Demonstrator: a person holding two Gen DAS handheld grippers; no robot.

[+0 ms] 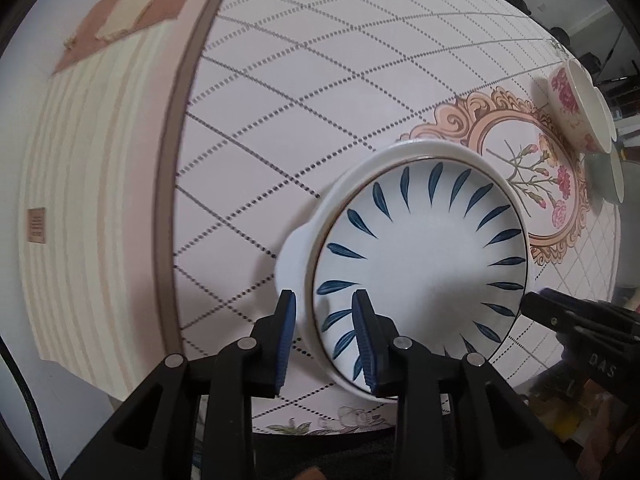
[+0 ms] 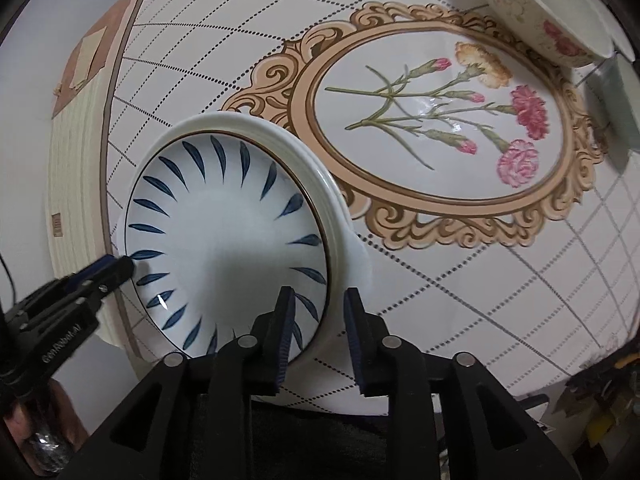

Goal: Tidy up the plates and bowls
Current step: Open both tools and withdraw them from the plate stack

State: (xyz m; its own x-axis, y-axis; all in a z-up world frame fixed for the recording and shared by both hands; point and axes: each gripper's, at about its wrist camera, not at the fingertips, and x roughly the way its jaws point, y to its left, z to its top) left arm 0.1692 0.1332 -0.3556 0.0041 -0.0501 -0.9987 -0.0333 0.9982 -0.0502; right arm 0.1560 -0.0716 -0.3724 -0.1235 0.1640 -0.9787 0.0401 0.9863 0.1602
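Note:
A white plate with blue leaf marks (image 1: 424,264) sits nested in a white two-handled dish (image 1: 296,248) on the table. My left gripper (image 1: 326,336) straddles the left rim of both, jaws closed on them. My right gripper (image 2: 316,332) straddles the right rim (image 2: 332,280) in the same way. The plate (image 2: 224,248) and dish (image 2: 288,148) also show in the right wrist view. Each gripper shows in the other's view, the right (image 1: 532,308) and the left (image 2: 124,268). A floral bowl (image 1: 576,108) stands far right, also in the right wrist view (image 2: 536,12).
The round table (image 1: 320,80) has a grid pattern and a framed carnation picture (image 2: 440,120). A pale green bowl (image 1: 604,176) stands by the floral bowl. A striped mat with brown patch (image 1: 92,120) lies beyond the table's left edge.

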